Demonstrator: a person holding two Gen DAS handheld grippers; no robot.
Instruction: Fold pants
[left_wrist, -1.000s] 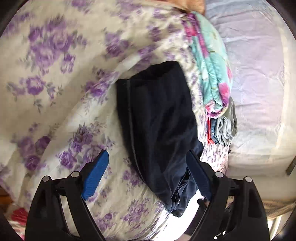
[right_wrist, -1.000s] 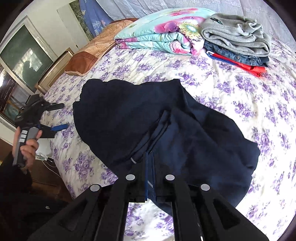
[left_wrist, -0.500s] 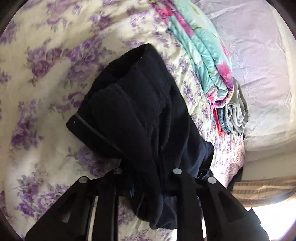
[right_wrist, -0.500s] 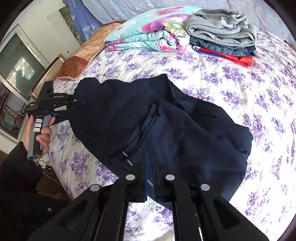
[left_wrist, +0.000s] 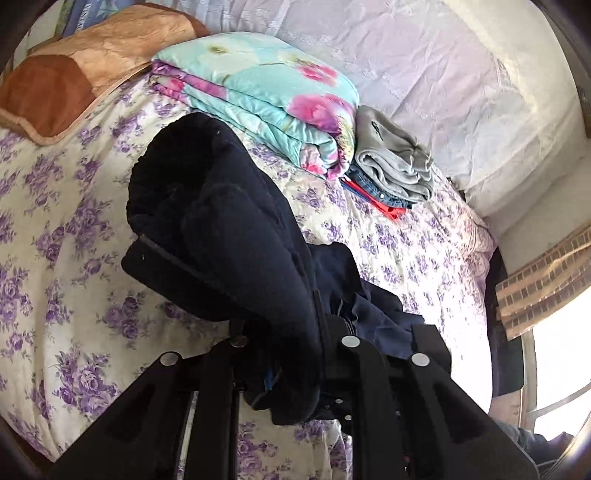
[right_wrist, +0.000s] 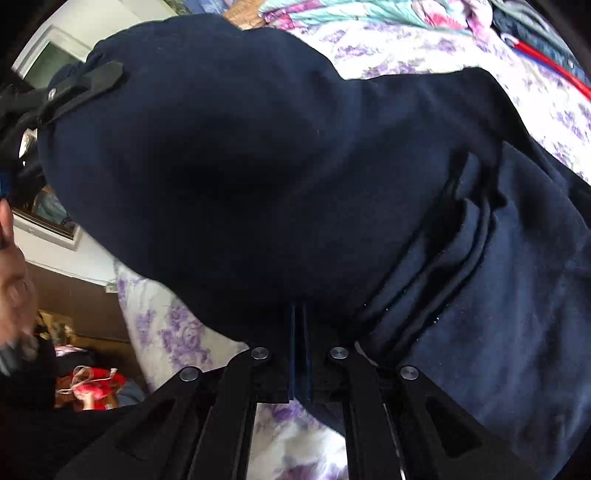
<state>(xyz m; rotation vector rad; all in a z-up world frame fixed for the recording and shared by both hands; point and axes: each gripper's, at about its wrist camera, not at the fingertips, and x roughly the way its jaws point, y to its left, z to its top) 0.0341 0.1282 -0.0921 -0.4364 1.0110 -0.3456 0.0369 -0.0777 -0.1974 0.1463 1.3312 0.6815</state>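
The dark navy pants (left_wrist: 221, 236) hang in a bunched fold above the purple-flowered bedsheet (left_wrist: 55, 229). My left gripper (left_wrist: 284, 354) is shut on one edge of them, cloth draped over its fingers. In the right wrist view the pants (right_wrist: 258, 155) fill most of the frame, lifted off the bed. My right gripper (right_wrist: 300, 354) is shut on their near edge. The left gripper (right_wrist: 81, 88) shows at the upper left of that view, clamped on the far edge.
A folded teal floral quilt (left_wrist: 266, 99), a brown pillow (left_wrist: 74, 70) and a stack of folded grey, denim and red clothes (left_wrist: 395, 166) lie at the head of the bed. A wall and window are to the right. A dresser (right_wrist: 81, 310) stands beside the bed.
My left gripper closed on the pants' edge. Both grippers then lifted the pants off the bed, so the cloth now hangs between them and close to the right camera.
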